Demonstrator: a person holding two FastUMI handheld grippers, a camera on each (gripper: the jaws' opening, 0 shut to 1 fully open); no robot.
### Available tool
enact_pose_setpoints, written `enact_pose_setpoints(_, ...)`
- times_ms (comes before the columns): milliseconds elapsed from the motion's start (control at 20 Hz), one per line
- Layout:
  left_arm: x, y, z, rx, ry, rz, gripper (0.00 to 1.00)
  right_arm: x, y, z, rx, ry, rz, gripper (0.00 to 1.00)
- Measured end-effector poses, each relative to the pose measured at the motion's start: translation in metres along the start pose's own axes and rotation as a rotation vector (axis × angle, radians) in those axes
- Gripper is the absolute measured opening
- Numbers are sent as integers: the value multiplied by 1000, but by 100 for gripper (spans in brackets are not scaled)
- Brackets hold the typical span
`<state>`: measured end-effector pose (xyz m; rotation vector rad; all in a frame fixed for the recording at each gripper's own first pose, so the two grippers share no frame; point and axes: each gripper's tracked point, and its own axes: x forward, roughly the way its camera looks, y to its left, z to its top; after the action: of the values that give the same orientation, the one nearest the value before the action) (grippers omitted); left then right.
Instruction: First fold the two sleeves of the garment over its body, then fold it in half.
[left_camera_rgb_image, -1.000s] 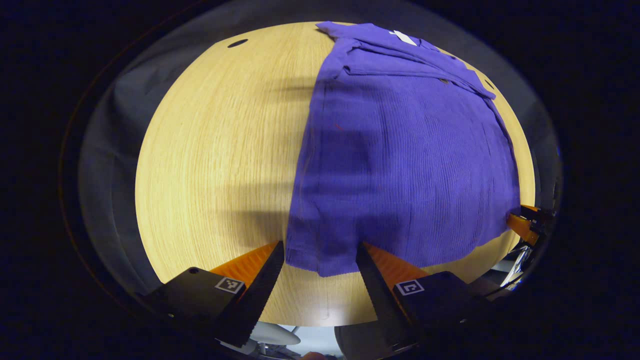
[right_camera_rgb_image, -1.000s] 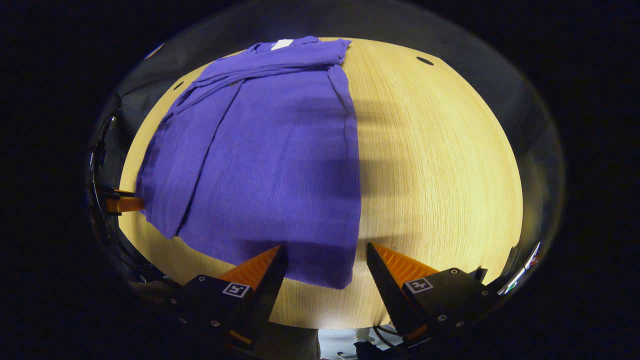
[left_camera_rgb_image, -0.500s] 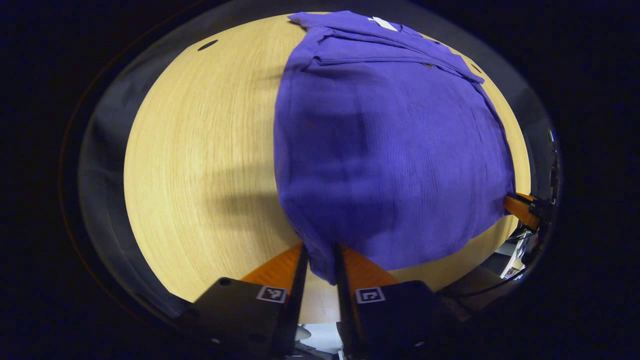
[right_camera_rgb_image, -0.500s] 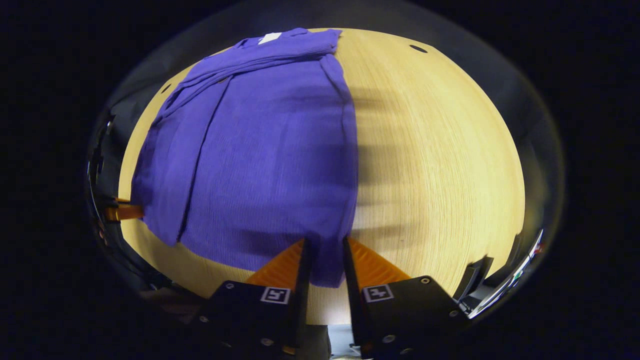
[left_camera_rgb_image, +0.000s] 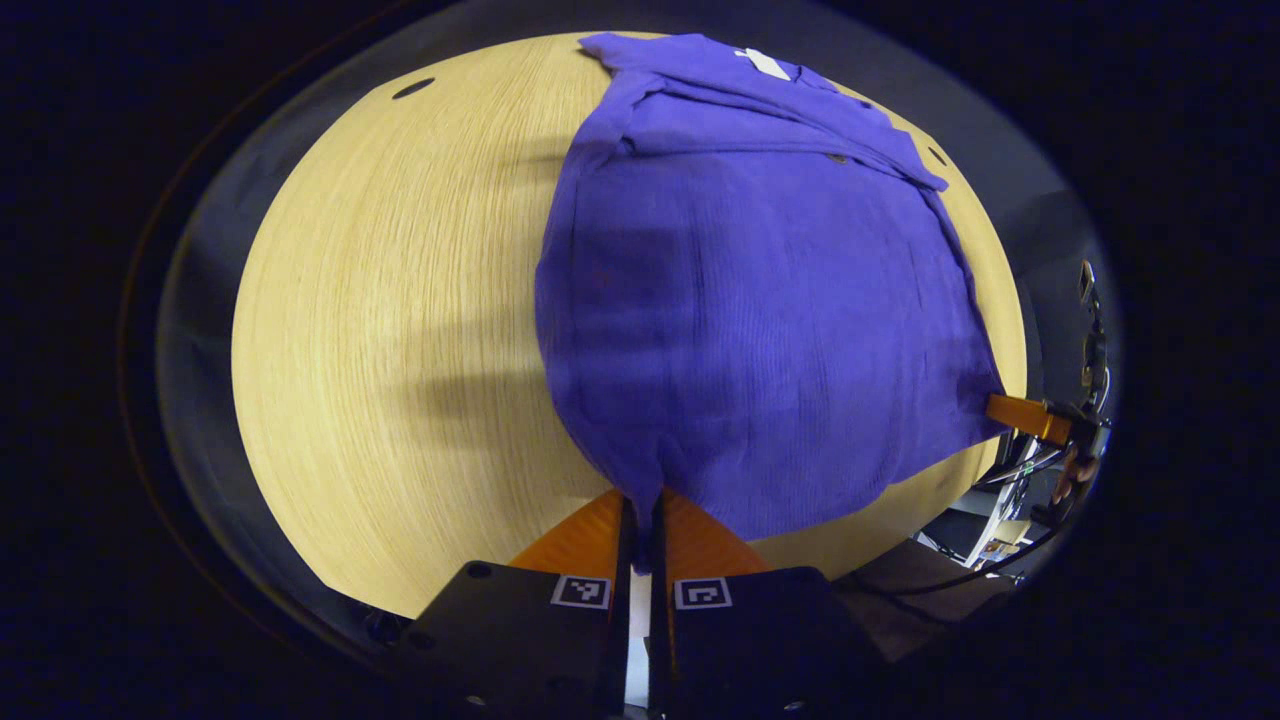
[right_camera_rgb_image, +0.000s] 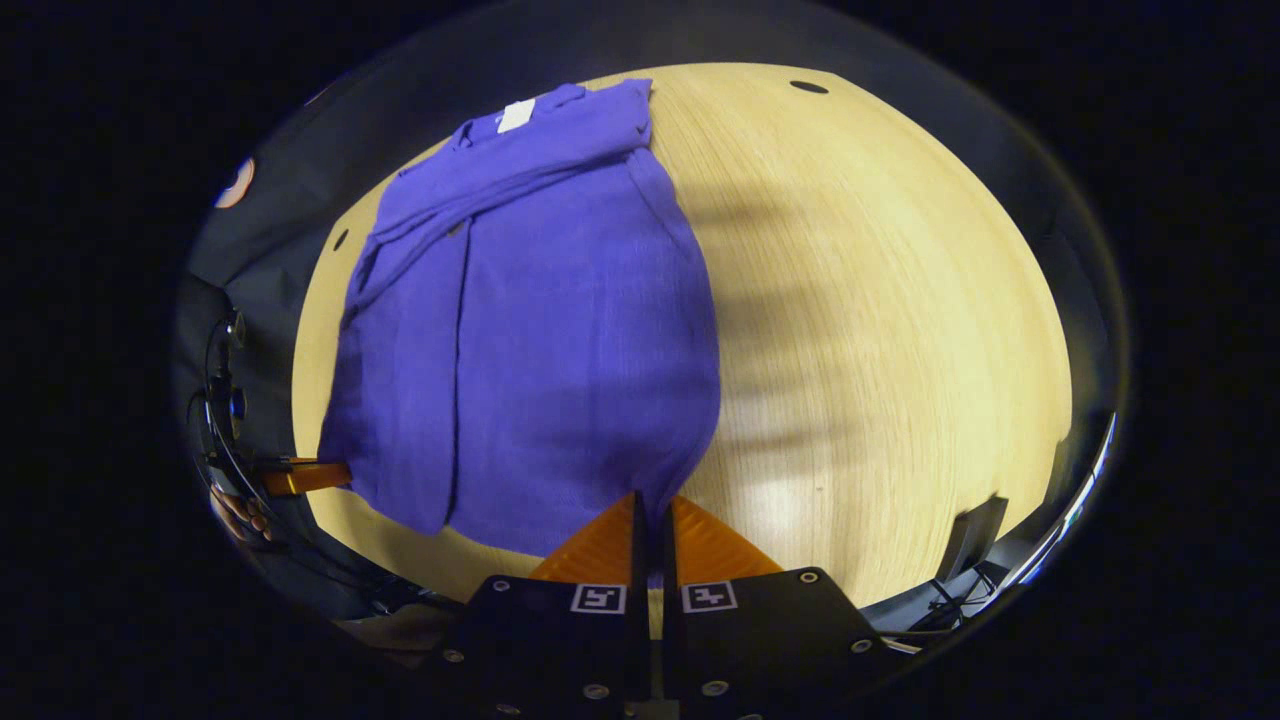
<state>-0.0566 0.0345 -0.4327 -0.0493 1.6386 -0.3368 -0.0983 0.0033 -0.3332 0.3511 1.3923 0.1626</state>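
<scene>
The purple garment (left_camera_rgb_image: 760, 300) is laid flat on the round wooden table (left_camera_rgb_image: 380, 330), collar toward the far edge and hem toward the near edge. Both sleeves are seen folded across the body near the collar (right_camera_rgb_image: 520, 170), so the sleeve step is judged complete and the fold in half is judged to be in hand. The left gripper (left_camera_rgb_image: 638, 515) is closed on one near hem corner, cloth pinched between its orange fingers; the right gripper (right_camera_rgb_image: 652, 515) is closed likewise on the other hem corner. Each gripper is also seen, farther off, at the side of the other's view. The fabric is thin, finely ribbed and limp, and is gathered into a small peak at each pinch. A white tag (left_camera_rgb_image: 765, 64) is shown at the neck. The next move is judged to call for both corners to be raised together and carried evenly toward the collar, so that the hem is kept straight.
</scene>
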Motion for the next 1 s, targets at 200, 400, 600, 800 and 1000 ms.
enact_pose_setpoints(200, -29, 0, 38, 62, -45, 16, 9, -33, 15, 44, -37, -75, 30, 5)
enact_pose_setpoints(400, -62, -7, 80, 110, -101, 28, 9, -58, 30, 87, -102, -140, 26, 5)
enact_pose_setpoints(600, -91, -12, 124, 130, -151, 31, 9, -83, 39, 130, -152, -201, 17, 5)
enact_pose_setpoints(800, -123, -14, 176, 143, -214, 43, 9, -103, 51, 186, -174, -265, 13, 5)
enact_pose_setpoints(1000, -146, -10, 230, 135, -267, 58, 9, -112, 62, 237, -194, -311, 12, 5)
